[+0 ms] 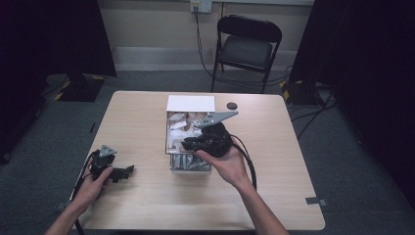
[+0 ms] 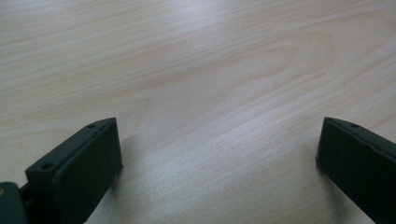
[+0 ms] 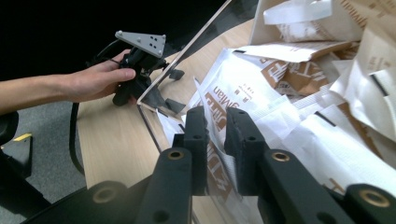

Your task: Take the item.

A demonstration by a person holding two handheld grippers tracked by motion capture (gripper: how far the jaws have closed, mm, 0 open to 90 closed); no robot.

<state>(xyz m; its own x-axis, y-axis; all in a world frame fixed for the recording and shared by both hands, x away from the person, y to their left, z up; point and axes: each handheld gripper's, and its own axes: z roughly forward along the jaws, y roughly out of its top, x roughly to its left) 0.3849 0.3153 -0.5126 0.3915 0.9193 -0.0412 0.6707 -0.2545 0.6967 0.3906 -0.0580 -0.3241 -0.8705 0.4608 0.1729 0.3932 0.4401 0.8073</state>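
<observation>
A clear-walled box (image 1: 170,147) sits mid-table, heaped with white and brown paper packets (image 1: 178,128). My right gripper (image 1: 188,143) reaches into it from the right, held in the person's right hand. In the right gripper view its jaws (image 3: 218,114) stand close together, and a white packet with brown print (image 3: 243,88) rises in the narrow gap between them, pinched. My left gripper (image 1: 128,170) rests on the table at the left in the person's left hand. In the left gripper view it (image 2: 217,123) is open wide, with bare wood between the jaws.
A white panel (image 1: 191,103) stands at the box's far side, with a small dark round thing (image 1: 232,105) on the table beside it. A black folding chair (image 1: 247,46) stands beyond the table. The box's clear wall (image 3: 187,51) lies between the two hands.
</observation>
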